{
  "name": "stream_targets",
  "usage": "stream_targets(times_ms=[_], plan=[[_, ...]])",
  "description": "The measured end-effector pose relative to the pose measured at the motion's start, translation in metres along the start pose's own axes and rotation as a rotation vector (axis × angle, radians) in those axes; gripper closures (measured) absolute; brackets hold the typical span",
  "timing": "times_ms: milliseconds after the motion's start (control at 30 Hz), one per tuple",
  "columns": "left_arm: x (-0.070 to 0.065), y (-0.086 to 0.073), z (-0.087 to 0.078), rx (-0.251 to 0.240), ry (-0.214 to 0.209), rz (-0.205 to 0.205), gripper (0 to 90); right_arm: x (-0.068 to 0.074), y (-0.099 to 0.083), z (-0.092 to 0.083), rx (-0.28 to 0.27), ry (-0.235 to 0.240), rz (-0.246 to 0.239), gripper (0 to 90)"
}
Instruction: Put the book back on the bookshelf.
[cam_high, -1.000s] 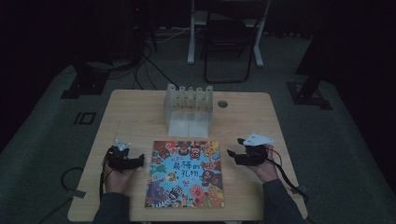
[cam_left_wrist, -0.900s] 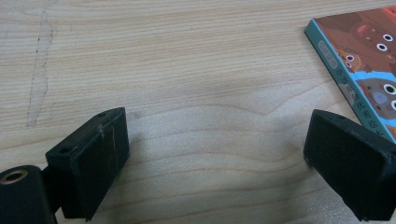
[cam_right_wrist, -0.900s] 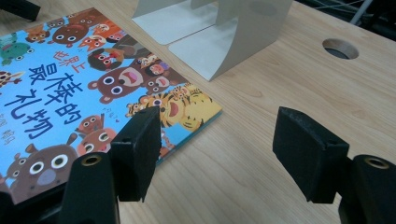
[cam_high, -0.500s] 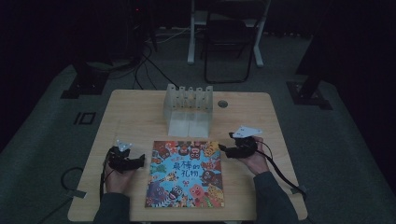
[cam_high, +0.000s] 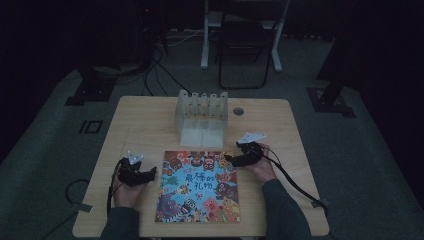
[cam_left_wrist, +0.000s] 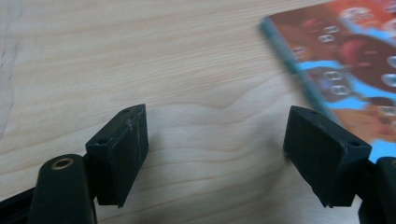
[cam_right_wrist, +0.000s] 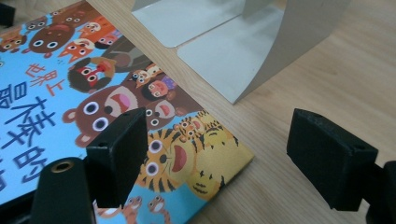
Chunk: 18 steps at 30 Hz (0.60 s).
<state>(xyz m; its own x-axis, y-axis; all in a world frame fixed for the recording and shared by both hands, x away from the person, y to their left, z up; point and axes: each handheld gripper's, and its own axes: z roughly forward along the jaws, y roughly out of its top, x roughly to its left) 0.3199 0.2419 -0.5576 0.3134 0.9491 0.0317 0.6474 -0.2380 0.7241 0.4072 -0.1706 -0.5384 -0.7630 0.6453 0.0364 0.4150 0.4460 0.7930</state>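
Book: picture book with a bright cover of cartoon animals and large characters, flat on the wooden table, near the front edge, between the two hands.
Book, right gripper view: cover face up, tiger-face corner pointing toward the gap between the jaws, resting on the wood.
Book, left gripper view: one edge and corner at upper right, flat on the table.
Left gripper: just beside the book's left edge, held low over the table, aimed toward the book.
Left gripper state: jaws apart with only bare wood between them, having just been closing a little; nothing gripped; right-hand pad near the book's edge, contact not clear.
Right gripper: at the book's upper right corner, grey three-cornered plate on top, cable trailing off toward the table's right front.
Right gripper state: jaws spread wide, having just been opening; book corner lying between and below them, pads not pressing on it.
Book stand: pale bookend rack with upright dividers, behind the book toward the table's far side, apart from it; its flat base plates close to the book's upper corner.
Hands: left hand and right hand each around a gripper, sleeves entering from the bottom.
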Motion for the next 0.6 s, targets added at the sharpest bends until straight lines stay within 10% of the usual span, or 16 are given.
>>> stream_targets(times_ms=[600], plan=[[-0.043,-0.015,-0.036,-0.085,-0.128,0.089,19.7,-0.006,-0.013,0.025,0.025,0.109,0.095,21.1]])
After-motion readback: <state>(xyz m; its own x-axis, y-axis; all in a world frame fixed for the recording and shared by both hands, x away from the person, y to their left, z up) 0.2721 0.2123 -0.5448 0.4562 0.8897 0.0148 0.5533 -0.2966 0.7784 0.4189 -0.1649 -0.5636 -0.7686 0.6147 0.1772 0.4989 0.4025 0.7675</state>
